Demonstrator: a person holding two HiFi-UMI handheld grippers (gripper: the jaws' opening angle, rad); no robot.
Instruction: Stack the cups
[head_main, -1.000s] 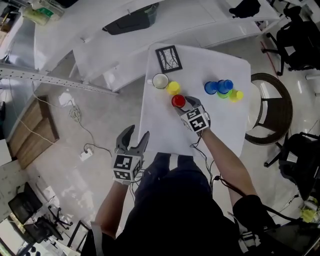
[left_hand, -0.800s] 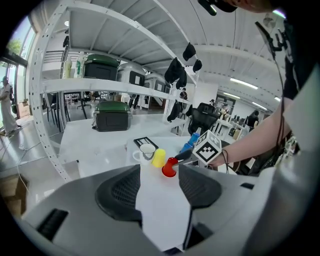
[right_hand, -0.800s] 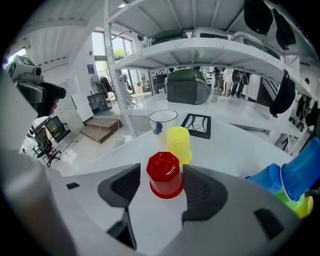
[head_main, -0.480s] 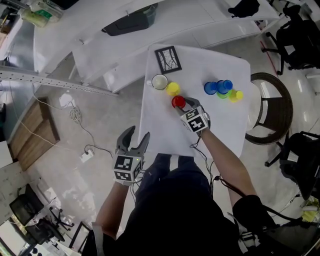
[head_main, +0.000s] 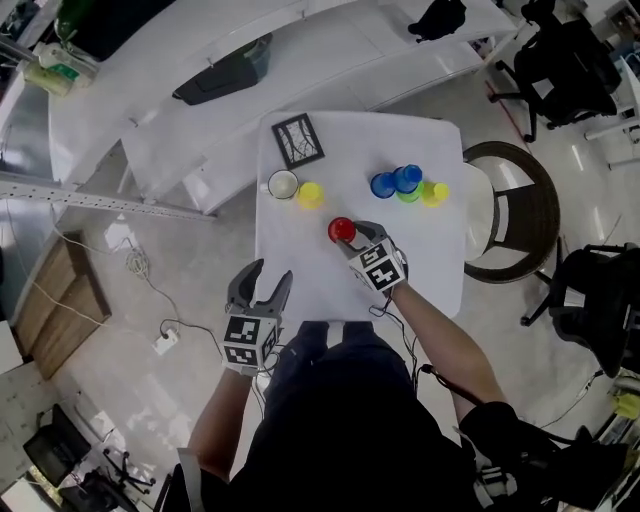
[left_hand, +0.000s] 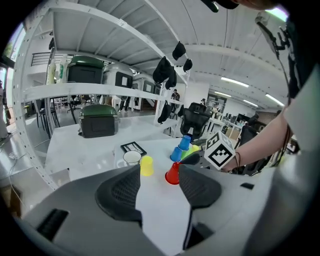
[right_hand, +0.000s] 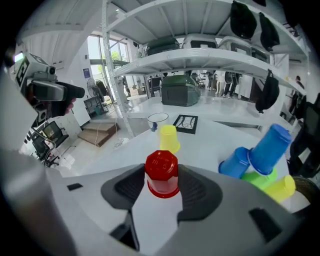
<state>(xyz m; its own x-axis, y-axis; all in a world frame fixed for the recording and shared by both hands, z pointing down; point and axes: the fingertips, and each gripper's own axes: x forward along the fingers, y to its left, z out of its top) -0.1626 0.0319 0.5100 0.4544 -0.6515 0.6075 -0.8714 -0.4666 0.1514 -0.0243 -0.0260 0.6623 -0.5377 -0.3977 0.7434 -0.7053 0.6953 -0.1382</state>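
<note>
The fingers of your right gripper (head_main: 352, 236) have just closed on the red cup (right_hand: 162, 174). Squeeze lightly, lift straight, and seat it over the yellow cup (head_main: 310, 194) beyond it. Left gripper (head_main: 266, 278) fingers stand wide, empty.

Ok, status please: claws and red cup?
Right claw just closed on red cup, upside down. Left claw open, empty. Yellow cup beyond, apart.

We've got a white table (head_main: 300, 275) with a black-framed card (head_main: 298, 139) near its far left corner; a round chair (head_main: 510, 215) sits just right of it; a dark bin (head_main: 225, 72) lies on the long bench (head_main: 350, 30); a power strip (head_main: 165, 340) is down on the floor.
</note>
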